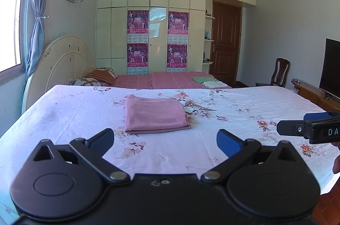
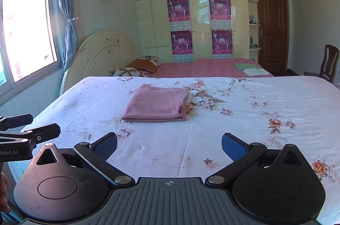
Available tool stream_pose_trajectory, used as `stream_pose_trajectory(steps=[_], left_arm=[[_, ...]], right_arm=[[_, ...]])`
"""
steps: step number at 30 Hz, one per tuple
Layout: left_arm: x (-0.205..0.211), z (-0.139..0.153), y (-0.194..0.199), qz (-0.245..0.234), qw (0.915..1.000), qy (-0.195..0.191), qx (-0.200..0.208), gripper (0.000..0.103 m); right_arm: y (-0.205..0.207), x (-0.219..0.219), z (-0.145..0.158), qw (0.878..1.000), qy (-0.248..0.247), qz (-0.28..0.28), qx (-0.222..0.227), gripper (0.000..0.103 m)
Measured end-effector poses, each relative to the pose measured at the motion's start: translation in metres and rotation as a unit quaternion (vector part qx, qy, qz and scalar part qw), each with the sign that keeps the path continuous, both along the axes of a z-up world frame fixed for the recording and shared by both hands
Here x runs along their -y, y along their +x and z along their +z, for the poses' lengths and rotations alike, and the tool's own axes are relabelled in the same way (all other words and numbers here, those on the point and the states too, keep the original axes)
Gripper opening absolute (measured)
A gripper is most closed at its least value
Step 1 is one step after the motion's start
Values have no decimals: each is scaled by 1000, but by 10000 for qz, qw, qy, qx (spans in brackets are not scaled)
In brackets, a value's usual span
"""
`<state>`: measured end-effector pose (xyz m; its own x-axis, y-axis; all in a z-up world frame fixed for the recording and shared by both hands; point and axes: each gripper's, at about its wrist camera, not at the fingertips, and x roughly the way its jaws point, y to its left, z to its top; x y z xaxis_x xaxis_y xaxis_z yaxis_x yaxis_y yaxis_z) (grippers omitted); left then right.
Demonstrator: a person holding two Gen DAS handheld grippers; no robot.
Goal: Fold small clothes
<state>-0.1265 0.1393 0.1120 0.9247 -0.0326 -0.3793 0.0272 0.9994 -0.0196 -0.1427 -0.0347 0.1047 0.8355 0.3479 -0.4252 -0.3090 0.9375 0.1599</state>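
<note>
A pink garment [image 1: 155, 115] lies folded into a neat rectangle on the floral white sheet [image 1: 85, 110]; it also shows in the right wrist view [image 2: 158, 103]. My left gripper [image 1: 165, 140] is open and empty, held above the sheet in front of the garment, apart from it. My right gripper [image 2: 169, 145] is open and empty too, in front of the garment. The right gripper's fingers [image 1: 293, 128] show from the side at the right edge of the left wrist view. The left gripper's fingers [image 2: 42, 133] show at the left edge of the right wrist view.
A pink bed [image 1: 176, 79] behind carries pillows [image 1: 102, 76] and a folded green and white pile [image 1: 208, 81]. A round headboard [image 1: 63, 63] and window [image 1: 10, 12] are at left. A wardrobe [image 1: 159, 12], door [image 1: 225, 42], chair [image 1: 280, 74] and TV [image 1: 331, 67] stand beyond.
</note>
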Motion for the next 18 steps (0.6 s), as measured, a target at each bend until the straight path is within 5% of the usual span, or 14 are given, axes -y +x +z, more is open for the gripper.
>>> stream_pose_trajectory(steps=[18], left_arm=[[-1,3,9,-37,10000,27,23,103]], right_arm=[[3,3,-2,10000,23,-8,-8,103]])
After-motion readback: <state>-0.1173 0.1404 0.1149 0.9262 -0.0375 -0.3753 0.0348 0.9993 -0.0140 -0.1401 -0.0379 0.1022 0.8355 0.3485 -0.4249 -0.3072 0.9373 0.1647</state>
